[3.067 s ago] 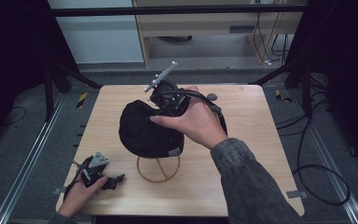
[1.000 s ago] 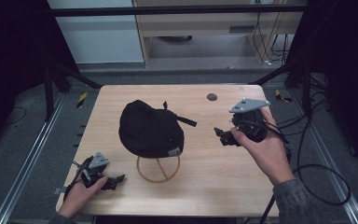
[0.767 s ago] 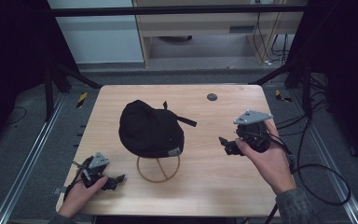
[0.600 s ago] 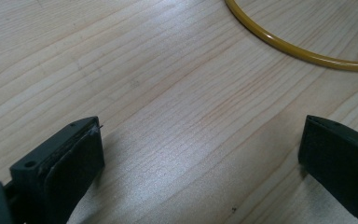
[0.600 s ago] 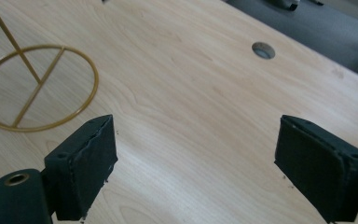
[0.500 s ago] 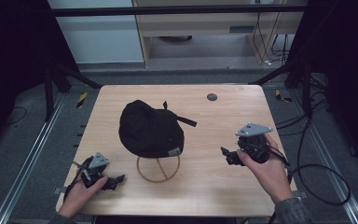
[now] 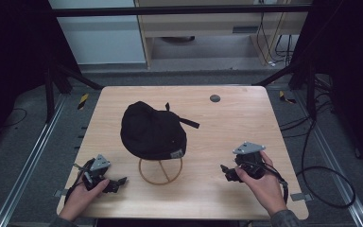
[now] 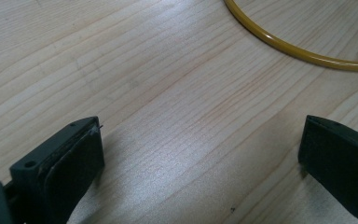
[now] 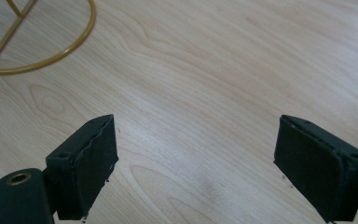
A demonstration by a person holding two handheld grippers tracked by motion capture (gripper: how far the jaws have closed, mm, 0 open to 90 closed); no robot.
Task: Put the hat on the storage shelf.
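A black cap (image 7: 152, 130) sits on a gold wire stand, whose round base ring (image 7: 160, 171) rests on the wooden table (image 7: 227, 123). My left gripper (image 7: 118, 182) lies low at the table's front left, open, with bare wood between its jaws (image 8: 200, 154). The stand's ring (image 8: 298, 46) curves past at the top of the left gripper view. My right gripper (image 7: 227, 171) rests at the front right, open and empty (image 9: 196, 154), pointing left toward the stand's ring (image 9: 51, 51).
A small dark round disc (image 7: 214, 98) lies near the table's far edge. Metal frame rails and cables run along both sides of the table. A shelf unit stands beyond the far edge.
The right hand let go of the cap on the stand, then drew its gripper back and down to the table's front right. The left gripper stayed put.
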